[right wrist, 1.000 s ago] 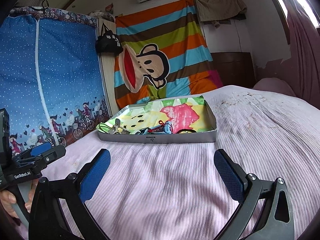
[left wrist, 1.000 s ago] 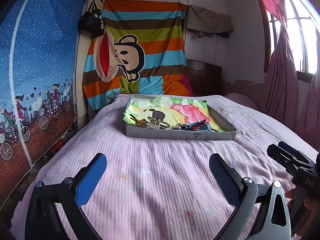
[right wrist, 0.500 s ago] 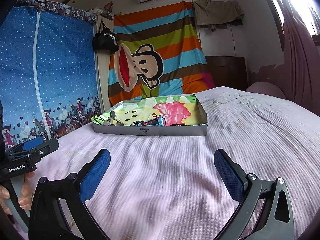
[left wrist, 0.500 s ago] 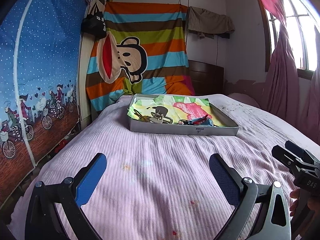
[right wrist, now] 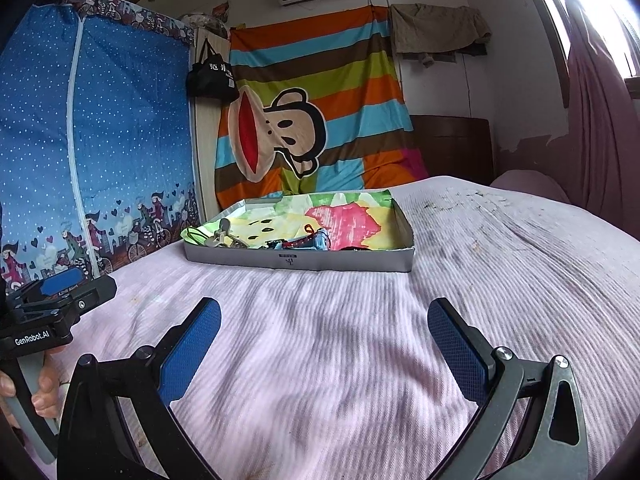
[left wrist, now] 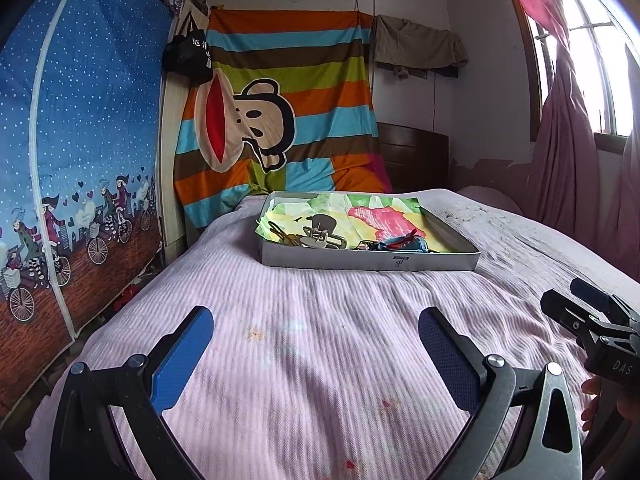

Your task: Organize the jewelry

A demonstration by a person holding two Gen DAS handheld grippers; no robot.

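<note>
**Two spread grippers over a pink bed, one tray of jewelry ahead**

One bed (left wrist: 320,340) with a ribbed pink cover fills the lower half of both views. Behind it, in the upper centre, hangs one striped cloth (left wrist: 288,92) printed with a cartoon monkey; one blue dotted wardrobe cover (left wrist: 80,140) takes the left edge, and one pink curtain (left wrist: 568,152) the right edge of the left wrist view.

One shallow grey tray (left wrist: 368,261) sits on the bed at mid-frame, lined with a bright printed sheet. The jewelry (left wrist: 320,238) lies in a small heap along the tray's near wall; single pieces are too small to count.

The left gripper (left wrist: 314,340) occupies the bottom of its own view, its two blue-padded fingers spread wide with nothing between them, well apart from the tray. The right gripper (right wrist: 323,334) does the same in its view, also spread and empty. Each gripper shows at the other view's side edge, with one hand (right wrist: 40,394) on the left handle.
</note>
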